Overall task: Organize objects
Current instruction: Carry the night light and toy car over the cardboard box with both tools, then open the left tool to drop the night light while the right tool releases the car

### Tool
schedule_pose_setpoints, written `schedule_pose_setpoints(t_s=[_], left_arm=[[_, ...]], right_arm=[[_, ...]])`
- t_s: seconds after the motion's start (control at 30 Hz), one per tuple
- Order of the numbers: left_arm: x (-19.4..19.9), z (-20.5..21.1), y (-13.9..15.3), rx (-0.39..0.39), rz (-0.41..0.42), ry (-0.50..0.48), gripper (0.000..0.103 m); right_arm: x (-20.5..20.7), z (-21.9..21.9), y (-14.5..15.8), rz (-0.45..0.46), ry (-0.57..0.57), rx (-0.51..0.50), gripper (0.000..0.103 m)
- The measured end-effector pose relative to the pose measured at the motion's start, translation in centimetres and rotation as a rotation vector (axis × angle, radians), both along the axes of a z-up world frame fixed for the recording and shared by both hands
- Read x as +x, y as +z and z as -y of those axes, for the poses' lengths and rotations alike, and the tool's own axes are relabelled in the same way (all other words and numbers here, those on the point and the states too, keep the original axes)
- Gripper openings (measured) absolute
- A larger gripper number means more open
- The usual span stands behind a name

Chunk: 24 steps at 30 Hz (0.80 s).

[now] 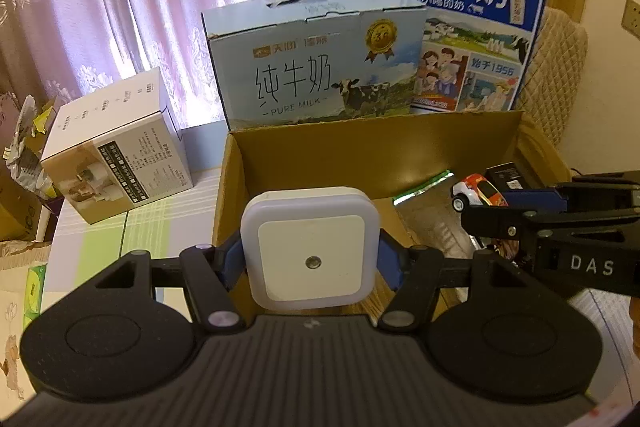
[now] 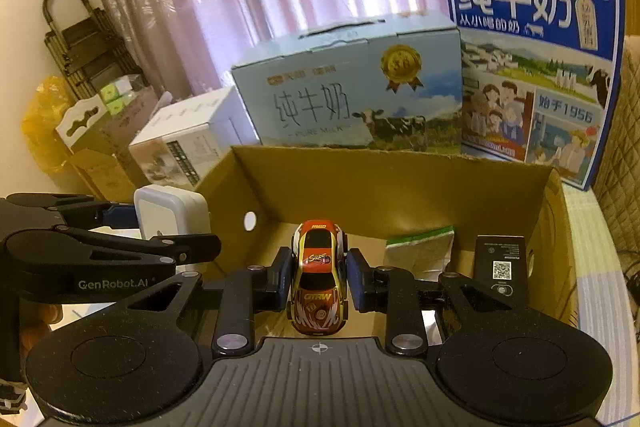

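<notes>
My left gripper (image 1: 310,261) is shut on a white square night light (image 1: 310,247), held over the near left wall of an open cardboard box (image 1: 400,143). My right gripper (image 2: 318,279) is shut on a red and gold toy car (image 2: 318,275), its blue pads (image 2: 358,281) pressing both sides, above the inside of the cardboard box (image 2: 400,183). In the left wrist view the toy car (image 1: 478,191) shows at the right. In the right wrist view the night light (image 2: 170,213) shows at the left.
Inside the box lie a green and white packet (image 2: 420,251) and a black carton with a QR code (image 2: 500,263). Behind it stand a light-blue milk carton (image 1: 316,63) and a dark-blue milk carton (image 1: 476,31). A white product box (image 1: 116,151) sits to the left.
</notes>
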<state>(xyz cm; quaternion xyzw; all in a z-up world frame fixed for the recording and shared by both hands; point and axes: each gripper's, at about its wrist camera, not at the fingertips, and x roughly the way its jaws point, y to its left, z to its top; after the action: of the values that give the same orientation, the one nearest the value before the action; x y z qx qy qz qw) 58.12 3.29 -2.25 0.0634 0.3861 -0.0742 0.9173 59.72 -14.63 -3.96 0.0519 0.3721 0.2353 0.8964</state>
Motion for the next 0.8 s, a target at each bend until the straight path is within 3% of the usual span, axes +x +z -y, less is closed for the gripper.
schedule_pose_setpoints(t_s=[0.37, 0.8], left_arm=[[5.3, 0.9, -3.2, 0.043, -0.085, -0.014, 0.062], [8.4, 1.8, -6.3, 0.118, -0.133, -0.030, 0.062]], right_arm=[[4.9, -0.3, -2.7, -0.088, -0.026, 0.000, 0.026], [6.7, 0.0, -4.5, -0.155, -0.052, -0.016, 0.026]])
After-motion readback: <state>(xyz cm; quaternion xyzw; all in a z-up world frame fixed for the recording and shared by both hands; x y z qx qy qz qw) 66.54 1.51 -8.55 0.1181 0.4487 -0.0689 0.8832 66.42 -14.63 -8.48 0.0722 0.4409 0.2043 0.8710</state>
